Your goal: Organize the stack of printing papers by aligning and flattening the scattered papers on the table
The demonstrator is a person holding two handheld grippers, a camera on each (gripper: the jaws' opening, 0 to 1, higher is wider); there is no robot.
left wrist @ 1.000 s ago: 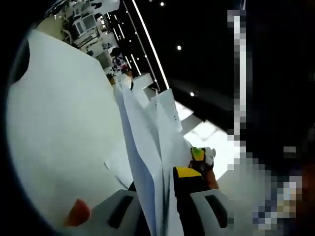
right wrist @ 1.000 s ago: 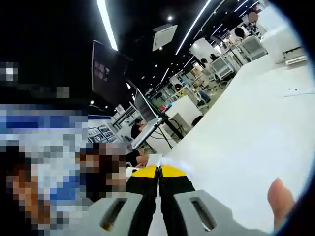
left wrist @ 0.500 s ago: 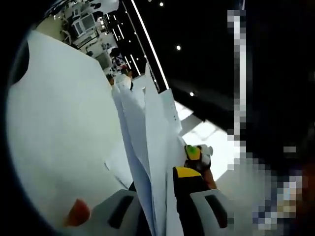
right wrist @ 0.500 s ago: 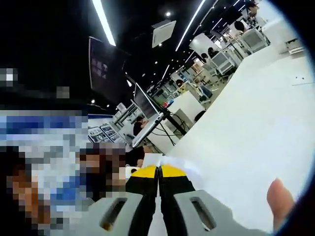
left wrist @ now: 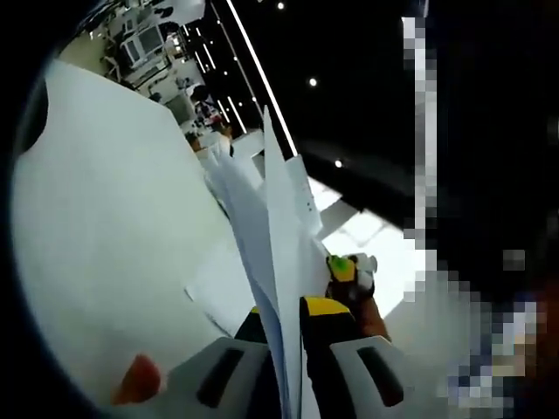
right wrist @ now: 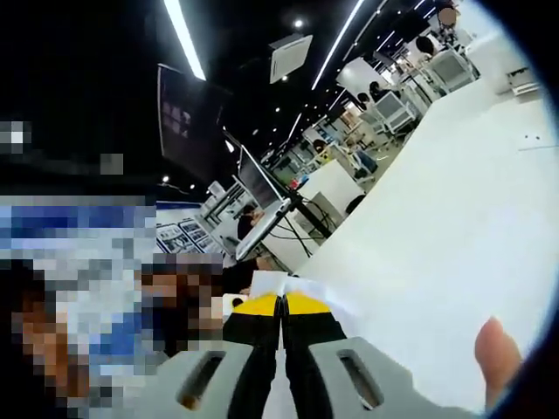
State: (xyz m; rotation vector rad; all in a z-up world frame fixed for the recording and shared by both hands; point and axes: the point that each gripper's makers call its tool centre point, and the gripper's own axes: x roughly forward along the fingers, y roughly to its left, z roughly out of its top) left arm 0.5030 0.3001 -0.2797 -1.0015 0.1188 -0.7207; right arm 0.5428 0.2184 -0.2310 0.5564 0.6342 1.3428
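A bundle of thin white printing papers (left wrist: 278,253) is held on edge in the left gripper view, its long axis running away from the camera and up the frame, the far corner pointing toward the dark ceiling. The sheets fan apart slightly above the grip. They are pinched between the yellow-tipped black jaws of the left gripper (left wrist: 288,310), which are pressed against the bundle from both sides. Beside the bundle, the right gripper (left wrist: 349,278) is seen just beyond the left one, at the papers' lower edge. A broad white table (left wrist: 105,227) spreads out on the other side of the papers, with one more flat sheet (left wrist: 218,288) lying on it near the bundle.

In the right gripper view, the right gripper's (right wrist: 281,305) yellow-tipped jaws are closed together on a thin white paper edge (right wrist: 271,284). A fingertip (right wrist: 498,358) is visible at the view's border, over the table.
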